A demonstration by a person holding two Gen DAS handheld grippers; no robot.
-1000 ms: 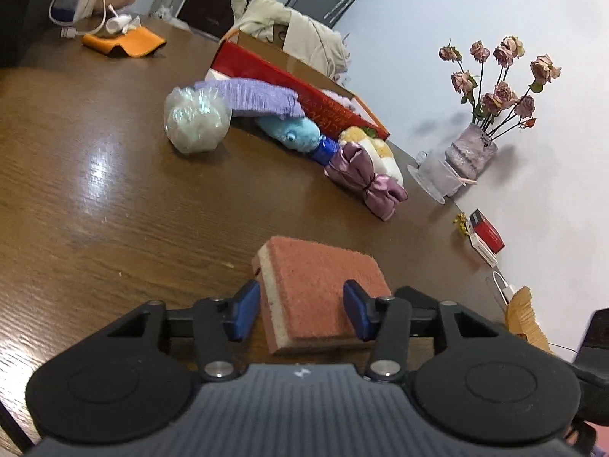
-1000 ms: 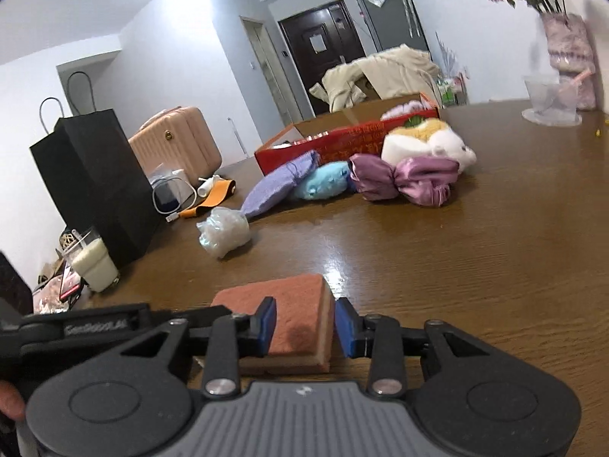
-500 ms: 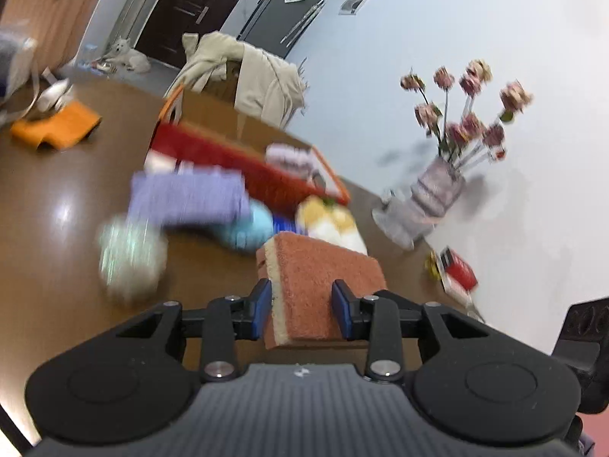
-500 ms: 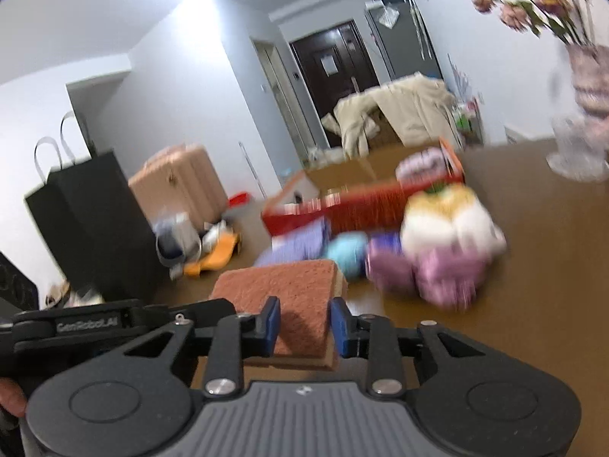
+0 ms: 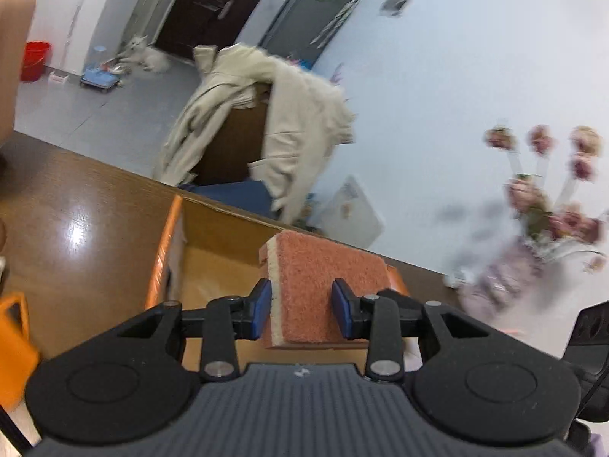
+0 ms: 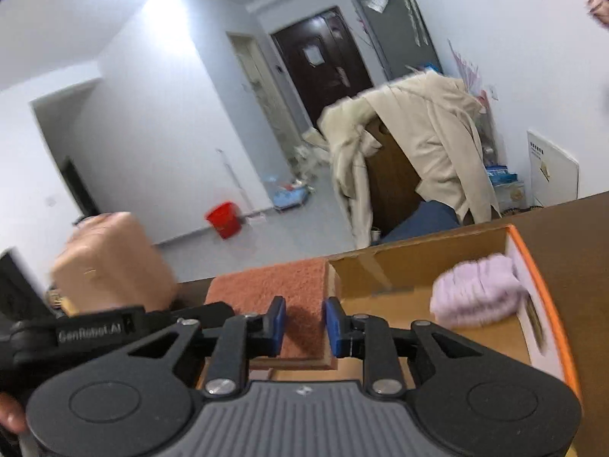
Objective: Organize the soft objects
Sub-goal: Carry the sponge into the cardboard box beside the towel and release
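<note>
An orange-red scouring sponge (image 5: pixel 323 285) with a cream foam layer is held by both grippers. My left gripper (image 5: pixel 300 310) is shut on one edge of it; my right gripper (image 6: pixel 302 325) is shut on another edge of the same sponge (image 6: pixel 274 289). The sponge hangs above the open cardboard box with orange rim (image 5: pixel 167 243). In the right wrist view the box (image 6: pixel 544 285) holds a fluffy lilac soft item (image 6: pixel 475 293) at its right side.
The brown wooden table (image 5: pixel 76 205) carries the box. A vase of dried pink roses (image 5: pixel 533 236) stands to the right. A chair draped with a beige coat (image 5: pixel 274 129) is behind the table. A pink suitcase (image 6: pixel 106 266) stands on the left.
Both grippers closed on the sponge, lifted it off the table and carried it forward over the box. The soft toys on the table have dropped out of view.
</note>
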